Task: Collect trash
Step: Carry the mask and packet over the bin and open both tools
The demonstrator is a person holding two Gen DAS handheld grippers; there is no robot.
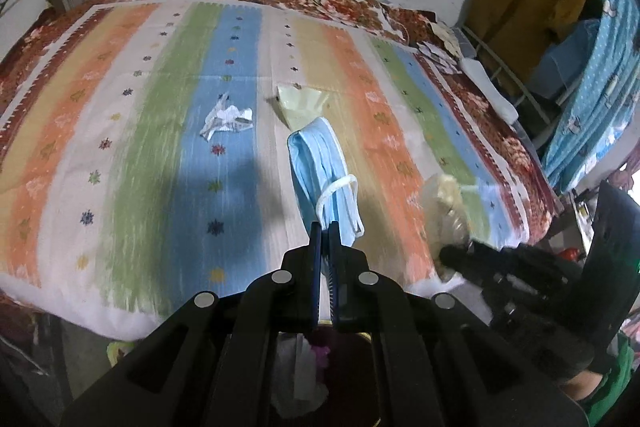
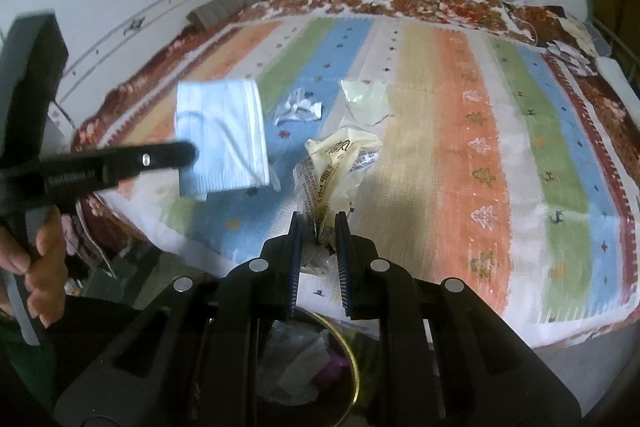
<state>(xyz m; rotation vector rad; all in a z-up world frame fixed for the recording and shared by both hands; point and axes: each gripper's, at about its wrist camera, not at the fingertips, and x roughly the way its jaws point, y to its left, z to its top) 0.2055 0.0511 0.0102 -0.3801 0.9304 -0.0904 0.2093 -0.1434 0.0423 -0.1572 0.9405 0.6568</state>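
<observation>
Your left gripper (image 1: 325, 227) is clamped tight on a pale blue face mask (image 1: 320, 167) with white ear loops, which hangs above the striped bedspread (image 1: 120, 147); your right gripper (image 2: 319, 223) pinches a crumpled cream printed wrapper (image 2: 340, 167) at a narrow gap; 2 scraps lie on the bed, a white crumpled paper (image 1: 226, 119) and a pale yellow bag (image 1: 300, 103); below, a gold-rimmed bin (image 2: 352, 359) holds white paper and something pink.

Bedspread (image 2: 440, 163) lies open except crumpled paper (image 2: 298, 109) and yellow wrapper (image 2: 366, 95) mid-bed.
</observation>
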